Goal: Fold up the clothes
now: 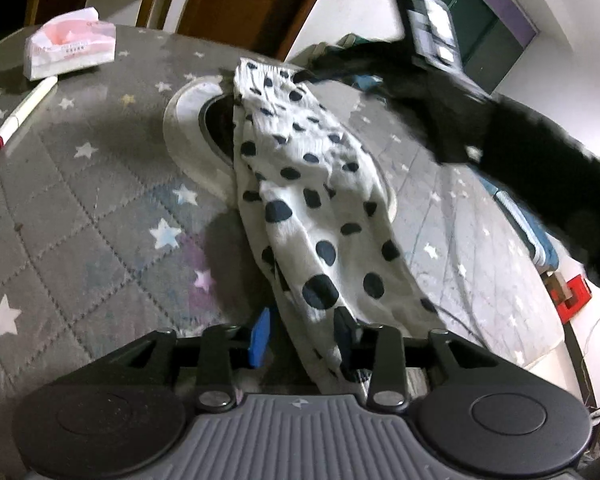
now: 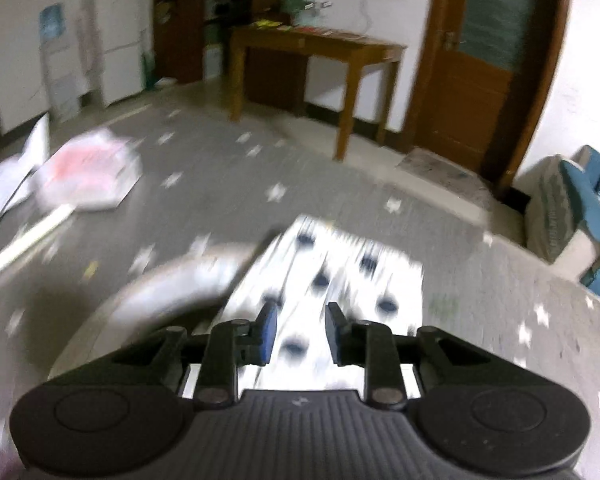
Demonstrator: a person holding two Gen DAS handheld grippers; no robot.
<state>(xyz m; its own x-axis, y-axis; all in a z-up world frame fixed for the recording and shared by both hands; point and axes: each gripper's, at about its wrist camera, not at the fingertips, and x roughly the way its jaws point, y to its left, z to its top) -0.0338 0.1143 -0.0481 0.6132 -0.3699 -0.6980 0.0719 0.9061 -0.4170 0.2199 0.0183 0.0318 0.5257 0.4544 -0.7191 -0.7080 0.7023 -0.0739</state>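
Observation:
A white garment with dark polka dots (image 1: 312,200) lies bunched in a long strip on a grey star-patterned table cover (image 1: 80,200). Its near end runs between the fingers of my left gripper (image 1: 304,334), whose jaws stand apart with the cloth against the right finger. The right gripper shows blurred in the left wrist view (image 1: 432,32), above the garment's far end. In the blurred right wrist view the garment (image 2: 340,276) lies under and ahead of my right gripper (image 2: 300,332), whose jaws stand apart.
A round grey recessed ring (image 1: 188,120) lies in the table under the garment. A tissue pack (image 1: 70,48) and a white marker with a red cap (image 1: 22,114) lie far left. A wooden desk (image 2: 320,60) and door (image 2: 480,60) stand beyond. Blue cloth (image 2: 596,208) lies at right.

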